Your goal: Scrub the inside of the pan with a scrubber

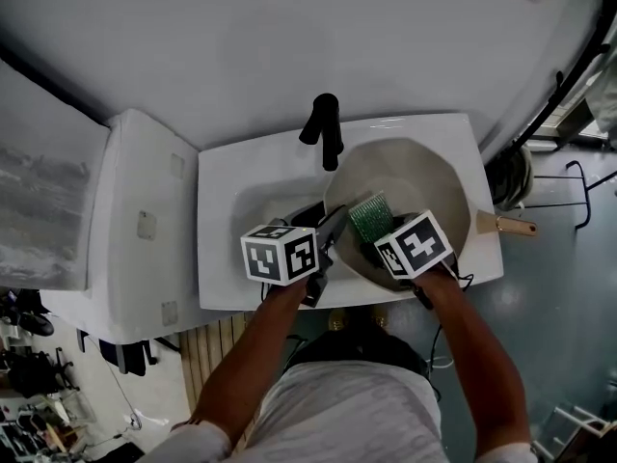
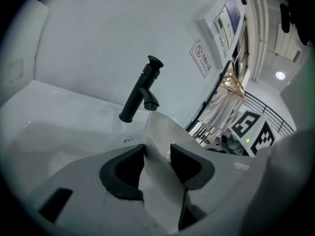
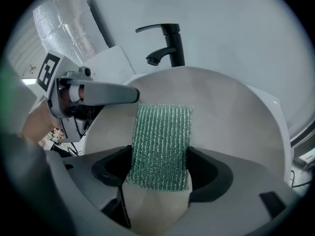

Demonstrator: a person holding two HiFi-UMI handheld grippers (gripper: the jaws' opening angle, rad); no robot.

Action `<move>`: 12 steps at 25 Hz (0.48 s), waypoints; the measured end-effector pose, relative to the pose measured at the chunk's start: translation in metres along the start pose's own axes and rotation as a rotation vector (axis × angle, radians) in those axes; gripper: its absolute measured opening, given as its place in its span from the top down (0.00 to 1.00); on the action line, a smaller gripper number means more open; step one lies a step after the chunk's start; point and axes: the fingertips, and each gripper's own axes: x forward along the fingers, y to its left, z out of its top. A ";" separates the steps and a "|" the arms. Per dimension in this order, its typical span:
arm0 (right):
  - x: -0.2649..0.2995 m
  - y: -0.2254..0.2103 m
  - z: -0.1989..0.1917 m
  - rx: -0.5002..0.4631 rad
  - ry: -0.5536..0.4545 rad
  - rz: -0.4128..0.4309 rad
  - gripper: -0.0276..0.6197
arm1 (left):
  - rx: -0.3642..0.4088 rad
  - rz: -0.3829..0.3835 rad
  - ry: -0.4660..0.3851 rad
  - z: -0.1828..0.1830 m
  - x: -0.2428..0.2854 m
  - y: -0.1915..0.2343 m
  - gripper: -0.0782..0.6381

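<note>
Because the scrubber (image 3: 160,146) is soft and light, it bends and squashes when pushed, so it needs a good pinch. The right gripper (image 3: 160,167) gives it one. Its jaws are closed on the low end of the green pad, one on each side, and the rest sticks out in front. That free end lies on the inside of the pan (image 3: 221,112). I think a hold near the end is good, since it leaves lots of pad to rub with. But the pad could flop or slip out if pushed too hard.

The pan is hard and stiff and looks fairly heavy. It may be slippery, though I see no water. It stands tipped up in the sink (image 1: 222,210). The left gripper (image 2: 157,167) holds it by the rim, with its jaws closed on the thin wall, one inside and one outside. A thin rim can twist, so a firm hold seems needed. The wooden handle (image 1: 506,225) sticks out to the right, and nothing holds it. Behind the pan stands the black tap (image 1: 328,128).
</note>
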 end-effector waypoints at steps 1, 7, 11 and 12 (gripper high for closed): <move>0.001 0.004 -0.001 -0.009 0.009 0.012 0.41 | -0.001 0.000 -0.001 0.000 0.000 0.000 0.65; 0.008 0.013 -0.005 -0.068 0.054 0.013 0.41 | -0.005 -0.003 0.001 -0.001 0.001 0.000 0.65; 0.008 0.000 -0.015 -0.108 0.094 -0.037 0.41 | -0.004 -0.002 -0.001 0.000 0.000 0.000 0.65; 0.007 -0.005 -0.018 -0.113 0.105 -0.053 0.41 | -0.004 -0.002 -0.001 0.000 0.000 0.000 0.65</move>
